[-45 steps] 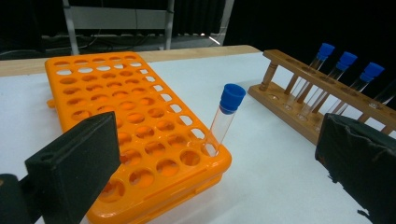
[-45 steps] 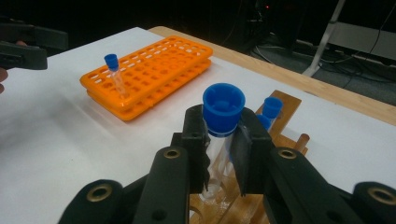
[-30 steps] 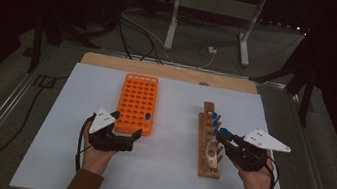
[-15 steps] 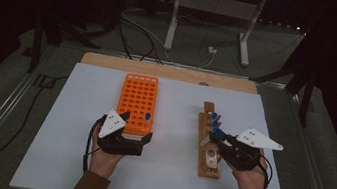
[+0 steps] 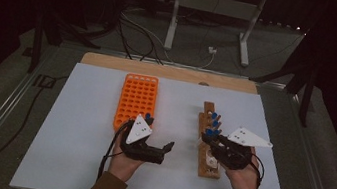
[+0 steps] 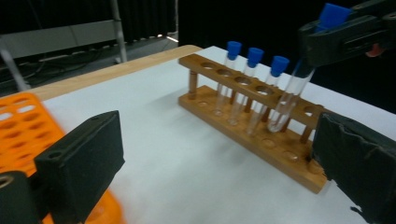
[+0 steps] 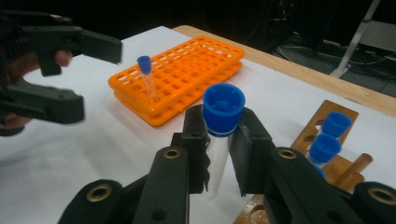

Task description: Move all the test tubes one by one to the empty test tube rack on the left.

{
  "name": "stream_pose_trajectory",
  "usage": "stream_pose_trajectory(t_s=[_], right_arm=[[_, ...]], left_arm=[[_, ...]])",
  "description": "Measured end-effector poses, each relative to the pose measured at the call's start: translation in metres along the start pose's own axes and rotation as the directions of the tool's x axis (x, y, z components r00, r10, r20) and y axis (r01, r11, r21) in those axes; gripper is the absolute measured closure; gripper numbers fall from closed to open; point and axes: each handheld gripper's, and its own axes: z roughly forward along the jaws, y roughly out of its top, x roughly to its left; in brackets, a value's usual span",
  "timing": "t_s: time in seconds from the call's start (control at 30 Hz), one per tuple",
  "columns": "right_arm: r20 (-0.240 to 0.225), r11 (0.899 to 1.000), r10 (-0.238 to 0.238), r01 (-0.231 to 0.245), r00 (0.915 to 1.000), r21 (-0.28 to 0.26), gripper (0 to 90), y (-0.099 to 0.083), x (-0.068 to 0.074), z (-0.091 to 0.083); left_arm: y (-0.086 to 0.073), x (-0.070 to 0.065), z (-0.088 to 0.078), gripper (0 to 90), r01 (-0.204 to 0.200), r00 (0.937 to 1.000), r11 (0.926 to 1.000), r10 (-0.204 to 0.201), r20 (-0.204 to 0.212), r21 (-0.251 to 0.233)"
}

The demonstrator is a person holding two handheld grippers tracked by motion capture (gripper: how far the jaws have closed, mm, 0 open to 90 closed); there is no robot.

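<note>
The right gripper [image 7: 219,154] clamps a clear test tube [image 7: 218,140] with a blue screw cap just below that cap. The tube's long axis stands nearly upright, cap up, round bottom tilted into the wooden rack [image 6: 261,135] at the table's right. The left gripper [image 5: 164,147] hovers with jaws apart, near the orange rack [image 5: 136,101].

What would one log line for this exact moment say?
right gripper: shut on blue-capped tube, over wooden rack | left gripper: open, holding nothing | orange rack: one tube standing
</note>
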Motion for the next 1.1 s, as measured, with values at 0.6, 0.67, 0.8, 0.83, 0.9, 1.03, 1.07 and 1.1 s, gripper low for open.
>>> stream_pose_trajectory(t_s=[0.6,0.67,0.8,0.83,0.9,1.03,1.07,1.1], right_arm=[[-0.054,1.0,0.003,-0.002,0.9985,0.019,77.1,-0.001,0.013,0.014],[-0.059,1.0,0.002,0.0,0.9983,0.02,77.1,-0.002,0.013,0.015],[-0.064,1.0,0.003,-0.001,0.998,0.024,77.1,-0.002,0.015,0.017],[-0.066,1.0,0.003,-0.001,0.9978,0.025,77.1,-0.002,0.015,0.017],[-0.069,1.0,0.005,-0.003,0.9976,0.025,77.1,-0.002,0.016,0.017],[-0.076,1.0,0.008,-0.006,0.997,0.026,77.1,-0.002,0.016,0.018],[-0.079,1.0,0.008,-0.006,0.9969,0.027,77.1,-0.002,0.017,0.018],[-0.08,1.0,0.006,-0.004,0.9968,0.028,77.1,-0.002,0.017,0.018]], left_arm=[[-0.003,-0.039,0.042,44.2,-0.086,0.9929,0.9963,0.085,0.083,0.002],[-0.003,-0.04,0.043,50.4,-0.083,0.9925,0.9966,0.082,0.09,-0.001],[-0.002,-0.042,0.045,60.6,-0.084,0.9909,0.9964,0.084,0.105,-0.001],[-0.002,-0.042,0.046,62.4,-0.084,0.9904,0.9965,0.084,0.11,0.0],[-0.003,-0.043,0.047,65.1,-0.087,0.9902,0.9962,0.086,0.11,0.0],[-0.003,-0.044,0.048,70.7,-0.097,0.9895,0.9952,0.096,0.108,0.004],[-0.003,-0.044,0.049,71.5,-0.097,0.9897,0.9953,0.096,0.106,0.003],[-0.003,-0.044,0.049,72.3,-0.097,0.9898,0.9953,0.096,0.105,0.004]])
